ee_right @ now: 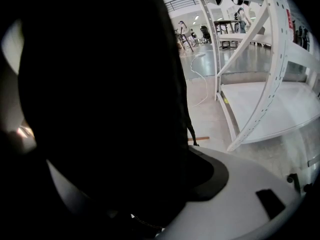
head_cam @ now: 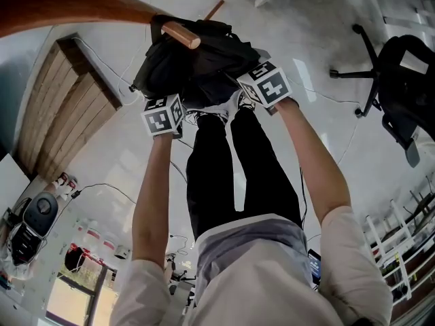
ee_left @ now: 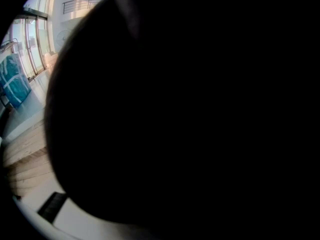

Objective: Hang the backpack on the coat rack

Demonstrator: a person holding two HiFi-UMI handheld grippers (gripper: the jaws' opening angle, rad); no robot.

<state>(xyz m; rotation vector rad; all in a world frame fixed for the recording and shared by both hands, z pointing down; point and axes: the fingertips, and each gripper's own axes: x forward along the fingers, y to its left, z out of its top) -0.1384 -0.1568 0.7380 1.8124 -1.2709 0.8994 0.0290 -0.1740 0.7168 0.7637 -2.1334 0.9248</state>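
Sagging black backpack [head_cam: 197, 63], crumpled, at coat-rack peg [head_cam: 181, 35]

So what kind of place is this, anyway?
Probably a big open workshop or lab hall: white metal shelving, a rolling office chair, and a wide glossy floor.
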